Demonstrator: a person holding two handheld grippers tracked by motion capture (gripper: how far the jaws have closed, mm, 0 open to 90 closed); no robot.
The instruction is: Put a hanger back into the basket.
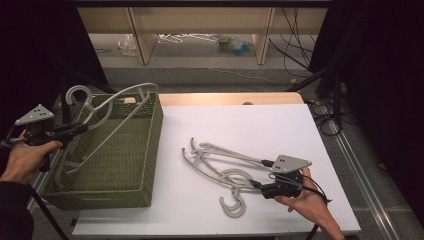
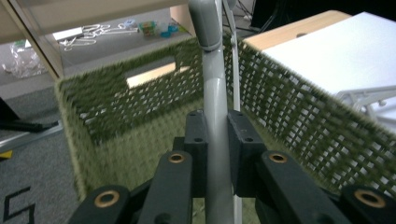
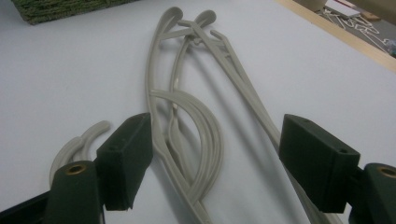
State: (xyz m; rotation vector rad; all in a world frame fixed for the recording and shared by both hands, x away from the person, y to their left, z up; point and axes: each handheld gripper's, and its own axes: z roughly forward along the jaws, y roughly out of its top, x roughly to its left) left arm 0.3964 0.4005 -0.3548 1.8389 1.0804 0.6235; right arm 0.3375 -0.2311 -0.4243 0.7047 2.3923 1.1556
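Note:
A green woven basket (image 1: 150, 150) stands on the left of the white table (image 1: 250, 125). My left gripper (image 1: 82, 128) is shut on a grey plastic hanger (image 1: 125, 91), which hangs over and into the basket. In the left gripper view both pads clamp the hanger's bar (image 2: 215, 116) above the basket's inside wall (image 2: 289, 112). A pile of grey hangers (image 1: 212, 159) lies on the table in front of my right gripper (image 1: 260, 174). That gripper (image 3: 219, 158) is open, its jaws wide apart on either side of the hangers (image 3: 187, 112), not pressing them.
A wooden strip (image 1: 230, 98) edges the table's far side. Behind it stand shelf legs (image 1: 142, 35) and floor clutter (image 1: 232, 44). Cables (image 1: 325, 117) run off the table's right side. A corner of the basket (image 3: 56, 9) lies beyond the pile in the right gripper view.

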